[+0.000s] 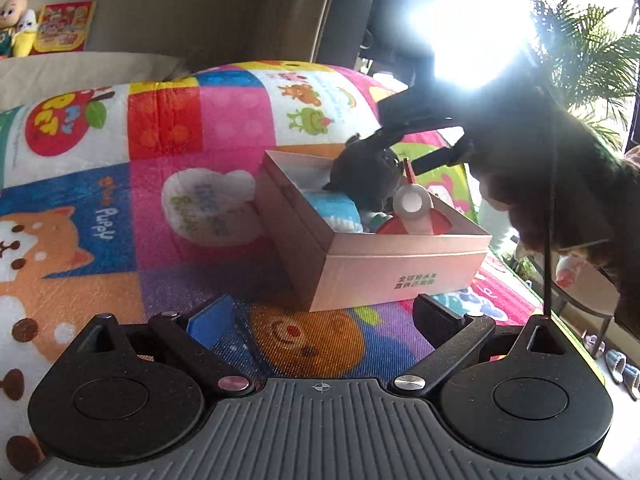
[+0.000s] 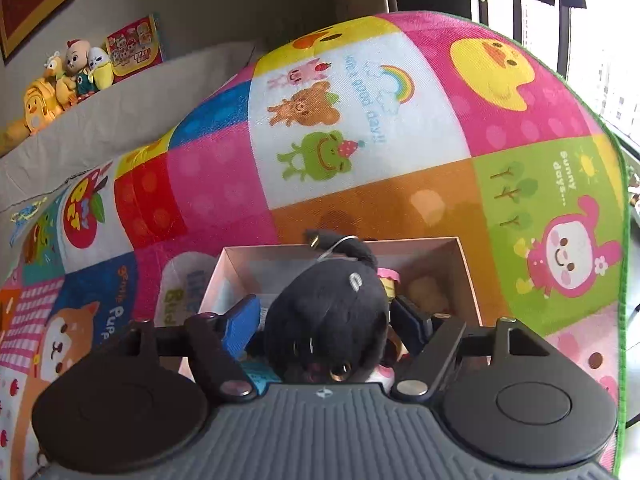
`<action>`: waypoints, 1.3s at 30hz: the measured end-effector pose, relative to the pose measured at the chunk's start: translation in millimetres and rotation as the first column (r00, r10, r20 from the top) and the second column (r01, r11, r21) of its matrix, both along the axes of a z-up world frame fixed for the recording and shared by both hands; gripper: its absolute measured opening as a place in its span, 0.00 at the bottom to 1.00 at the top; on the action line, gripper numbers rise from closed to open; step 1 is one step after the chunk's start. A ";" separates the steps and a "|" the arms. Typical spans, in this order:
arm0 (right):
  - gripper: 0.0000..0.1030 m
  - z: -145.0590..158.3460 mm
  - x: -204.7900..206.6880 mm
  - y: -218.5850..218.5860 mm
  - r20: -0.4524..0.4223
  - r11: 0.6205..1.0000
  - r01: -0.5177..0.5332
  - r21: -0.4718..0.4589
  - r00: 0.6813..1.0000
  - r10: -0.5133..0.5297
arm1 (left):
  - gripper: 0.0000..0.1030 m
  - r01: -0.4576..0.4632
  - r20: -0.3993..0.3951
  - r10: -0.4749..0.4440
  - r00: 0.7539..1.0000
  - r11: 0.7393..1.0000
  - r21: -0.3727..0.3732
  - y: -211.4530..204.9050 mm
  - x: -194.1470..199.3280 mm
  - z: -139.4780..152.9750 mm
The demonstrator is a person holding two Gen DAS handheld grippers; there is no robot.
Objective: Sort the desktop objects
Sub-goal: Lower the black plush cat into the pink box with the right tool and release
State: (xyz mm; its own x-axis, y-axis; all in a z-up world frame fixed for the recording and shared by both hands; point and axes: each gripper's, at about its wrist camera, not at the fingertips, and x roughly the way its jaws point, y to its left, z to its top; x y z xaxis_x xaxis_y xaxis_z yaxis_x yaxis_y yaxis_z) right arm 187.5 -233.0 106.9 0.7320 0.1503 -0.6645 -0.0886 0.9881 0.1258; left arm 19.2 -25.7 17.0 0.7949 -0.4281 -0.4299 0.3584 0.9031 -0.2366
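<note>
The left wrist view alone shows the box's (image 1: 360, 248) printed side, at twelve o'clock from the spread, empty left gripper (image 1: 320, 320). The right gripper (image 2: 324, 324), tilted downward over the box, brackets the black plush toy (image 2: 328, 316), pad contact indiscernible.

The left wrist view is taken low over the mat (image 1: 168, 184), looking forward and slightly down past its own fingers (image 1: 212, 322) at the box (image 1: 372, 264), which is seen obliquely from one corner, with a bright window behind. The right wrist view is taken from just above the box (image 2: 466, 264), tilted more steeply down, so that the black plush (image 2: 328, 320) fills the centre close to the lens. Box, plush (image 1: 364, 178), mat (image 2: 360, 120) and the shelf toys (image 1: 16, 24) (image 2: 76, 72) are shared by both views.
</note>
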 end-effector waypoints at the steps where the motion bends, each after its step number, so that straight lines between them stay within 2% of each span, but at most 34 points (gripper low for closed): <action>1: 0.70 2.3 -9.0 -3.3 0.010 1.000 -0.006 -0.007 1.000 0.006 | 0.97 -0.001 -0.001 0.001 1.000 1.000 -0.002 0.4 0.2 0.0; 3: 0.68 10.6 -31.6 -14.1 0.036 1.000 -0.021 -0.008 0.999 0.022 | 0.97 0.000 0.004 0.000 1.000 1.000 0.002 -0.1 -0.5 0.1; 4: 0.59 15.0 -42.9 -19.6 0.048 1.000 -0.025 -0.012 0.999 0.025 | 0.97 0.001 0.006 -0.001 1.000 1.000 0.006 -0.9 -0.7 0.1; 6: 0.51 22.1 -62.9 -30.9 0.049 0.999 -0.043 -0.009 0.998 0.043 | 0.97 0.001 0.007 -0.001 1.000 1.000 0.015 -2.4 -1.1 0.1; 7: 0.50 23.0 -70.0 -35.2 0.032 0.998 -0.059 0.004 0.998 0.059 | 0.97 -0.001 0.007 0.001 1.000 1.000 0.018 -2.7 -1.2 0.0; 11: 0.50 12.8 -77.4 -38.8 -0.066 0.989 -0.116 0.089 0.990 0.122 | 0.97 -0.007 0.006 0.007 1.000 1.000 0.023 -3.0 -1.2 0.1; 17: 0.50 -18.0 -51.2 -8.2 -0.133 0.988 -0.104 0.113 0.984 0.119 | 0.97 -0.010 0.001 0.010 1.000 1.000 0.025 -2.7 -1.2 0.6; 20: 0.50 -22.9 -43.6 9.4 -0.089 0.994 -0.107 0.008 0.990 0.107 | 0.97 -0.013 -0.008 0.014 1.000 1.000 0.021 -1.7 -0.1 0.2; 22: 0.50 -26.7 -39.0 10.6 -0.094 0.995 -0.096 -0.018 0.991 0.094 | 0.97 -0.013 -0.011 0.013 1.000 1.000 0.016 -1.1 0.4 -0.1; 27: 0.52 -20.6 -49.5 -1.8 -0.107 0.993 -0.117 0.020 0.987 0.119 | 0.97 -0.011 -0.019 0.011 1.000 1.000 0.004 0.2 1.4 -0.5; 31: 0.65 -17.3 -56.5 -8.2 -0.123 0.993 -0.116 -0.007 0.986 0.114 | 0.97 -0.013 -0.023 0.013 1.000 1.000 0.001 0.8 1.7 -1.0; 35: 0.66 -18.2 -57.7 -15.1 -0.189 0.991 -0.126 0.043 0.973 0.132 | 0.97 -0.015 -0.027 0.015 1.000 1.000 0.002 0.9 2.4 -1.0; 39: 0.66 -22.9 -58.7 -17.3 -0.187 0.990 -0.117 0.083 0.974 0.131 | 0.97 -0.016 -0.031 0.016 0.999 1.000 0.003 1.0 3.0 -1.6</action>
